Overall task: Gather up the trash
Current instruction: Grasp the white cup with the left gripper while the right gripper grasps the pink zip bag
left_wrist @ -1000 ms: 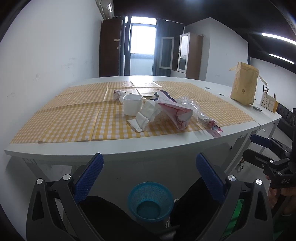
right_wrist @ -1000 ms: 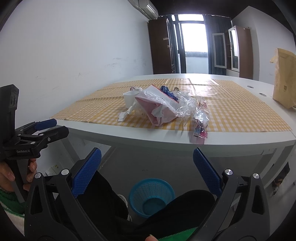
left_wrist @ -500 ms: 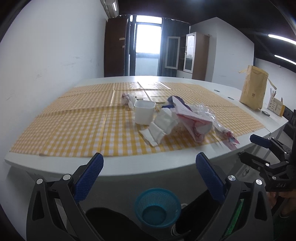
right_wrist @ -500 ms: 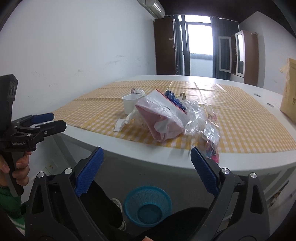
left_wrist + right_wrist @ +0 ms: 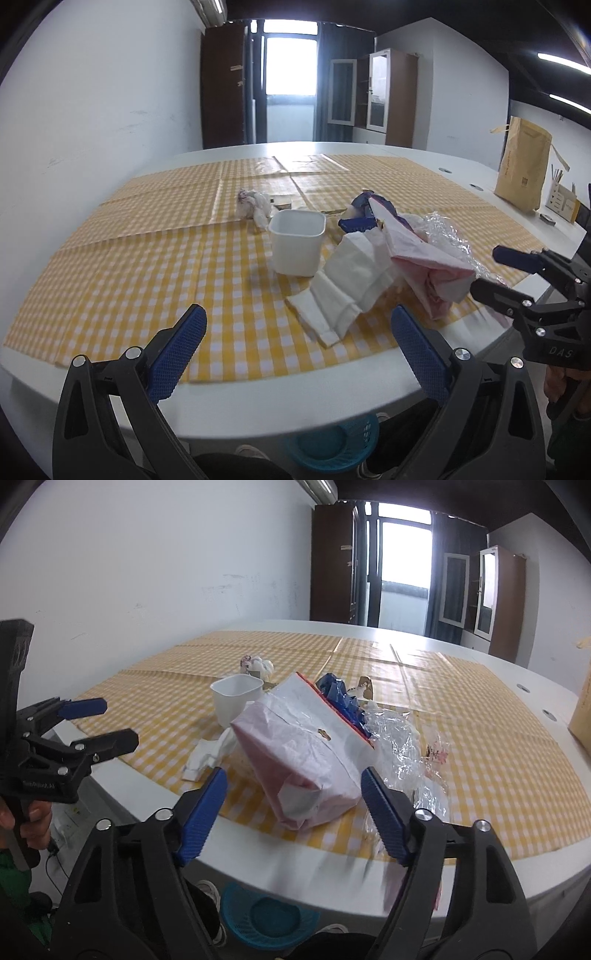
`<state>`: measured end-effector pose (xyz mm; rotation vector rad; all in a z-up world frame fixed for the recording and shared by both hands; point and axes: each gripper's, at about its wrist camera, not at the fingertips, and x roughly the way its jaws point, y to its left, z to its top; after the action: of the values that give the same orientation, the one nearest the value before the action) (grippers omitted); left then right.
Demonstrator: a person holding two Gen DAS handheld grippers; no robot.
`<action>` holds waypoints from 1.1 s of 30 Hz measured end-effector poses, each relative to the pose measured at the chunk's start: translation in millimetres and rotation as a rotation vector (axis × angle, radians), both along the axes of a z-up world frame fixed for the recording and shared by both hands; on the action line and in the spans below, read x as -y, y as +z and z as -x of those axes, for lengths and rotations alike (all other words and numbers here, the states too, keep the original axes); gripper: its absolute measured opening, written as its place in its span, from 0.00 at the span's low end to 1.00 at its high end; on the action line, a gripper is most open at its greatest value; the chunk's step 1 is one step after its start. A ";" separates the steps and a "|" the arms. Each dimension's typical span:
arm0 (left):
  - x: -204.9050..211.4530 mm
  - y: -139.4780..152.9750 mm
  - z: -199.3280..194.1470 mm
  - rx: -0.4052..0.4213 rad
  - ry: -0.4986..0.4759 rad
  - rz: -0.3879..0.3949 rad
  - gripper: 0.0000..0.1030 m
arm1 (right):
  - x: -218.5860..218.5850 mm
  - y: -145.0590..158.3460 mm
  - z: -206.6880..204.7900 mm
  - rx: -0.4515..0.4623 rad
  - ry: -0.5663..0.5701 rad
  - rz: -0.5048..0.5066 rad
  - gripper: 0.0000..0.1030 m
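Tabletop (image 5: pixel 229 402): white, long, with a yellow checked cloth (image 5: pixel 110 280) spread over most of it.

Trash heap: it lies on the cloth near the front edge of the tabletop, a little to the right of the middle.

Pink bag (image 5: pixel 295 764): a crumpled pink and white plastic bag, the biggest piece of the heap, lying on its side.

White cup (image 5: pixel 297 242): a square plastic cup, upright and open on top, just left of the bag.

Folded napkin (image 5: pixel 347 291): white paper, leaning from the bag down to the cloth in front of the cup.

Blue wrapper (image 5: pixel 338 696): shiny and crumpled, behind the bag and touching it.

Clear film (image 5: pixel 397 738): crinkled transparent plastic to the right of the bag.

Crumpled tissue (image 5: pixel 255 205): a small white ball behind the cup, apart from the heap.

Left hand-held gripper (image 5: pixel 295 341): jaws wide apart, nothing between the blue pads; it hangs over the front part of the cloth, short of the napkin.

Right hand-held gripper (image 5: pixel 295 812): jaws are closing; the lower end of the pink bag shows between the blue pads, but the pads do not press on it.

Blue basket (image 5: pixel 269 919): a plastic mesh basket on the floor, under the front edge of the tabletop.

Brown paper bag (image 5: pixel 522 166): standing upright at the far right of the tabletop, well apart from the trash.
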<state>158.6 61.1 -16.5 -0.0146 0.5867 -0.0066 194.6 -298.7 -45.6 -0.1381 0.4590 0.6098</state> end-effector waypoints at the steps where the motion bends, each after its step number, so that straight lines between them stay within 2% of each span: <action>1: -1.5 -0.2 -7.8 -0.005 0.000 0.001 0.95 | -2.2 -0.8 -4.2 -0.006 0.002 0.007 0.64; 2: -3.2 -0.6 -15.3 -0.011 0.005 0.003 0.94 | -3.9 -1.5 -9.7 -0.016 0.007 0.016 0.63; 4: -7.6 -0.9 -29.1 -0.025 0.018 0.024 0.94 | -7.5 -4.9 -14.9 -0.029 0.022 0.032 0.55; 8: -20.4 0.6 -63.1 -0.057 0.031 0.098 0.94 | -10.6 -7.6 -23.9 -0.052 0.031 0.036 0.51; 12: -22.6 4.2 -96.1 -0.065 0.053 0.087 0.94 | -12.1 -9.0 -33.0 -0.069 0.029 0.038 0.38; 15: -23.7 1.8 -118.3 -0.087 0.069 0.076 0.84 | -11.6 -10.2 -41.2 -0.080 0.026 0.035 0.32; 17: -27.8 -2.6 -130.4 -0.118 0.079 0.098 0.75 | -12.3 -10.9 -44.2 -0.086 0.024 0.035 0.25; 18: -29.1 -5.4 -135.7 -0.138 0.079 0.113 0.73 | -11.9 -11.4 -44.9 -0.088 0.019 0.037 0.21; 21: -31.0 -13.8 -146.0 -0.176 0.080 0.136 0.61 | -10.6 -13.4 -47.2 -0.098 0.017 0.037 0.17; 23: -31.0 -20.4 -151.5 -0.207 0.074 0.160 0.38 | -9.0 -13.7 -45.6 -0.090 0.009 0.029 0.15; 24: -31.5 -22.4 -151.9 -0.214 0.067 0.175 0.31 | -10.1 -13.5 -45.7 -0.084 0.005 0.025 0.14; 25: -31.0 -24.1 -151.7 -0.223 0.070 0.176 0.17 | -8.7 -12.8 -44.5 -0.075 0.000 0.014 0.13; 26: -31.2 -24.2 -149.4 -0.216 0.068 0.171 0.10 | -5.7 -11.4 -42.7 -0.066 -0.005 0.001 0.12; 29: -31.8 -20.2 -138.5 -0.186 0.039 0.187 0.08 | -0.4 -6.0 -37.2 -0.046 -0.012 -0.031 0.11; 33: -30.6 -8.5 -118.2 -0.119 0.055 0.145 0.08 | 3.4 3.0 -28.5 -0.016 -0.023 -0.061 0.10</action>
<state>276.8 91.7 -25.0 -0.1731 0.7041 0.0052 223.1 -302.1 -42.7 -0.0699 0.4560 0.6025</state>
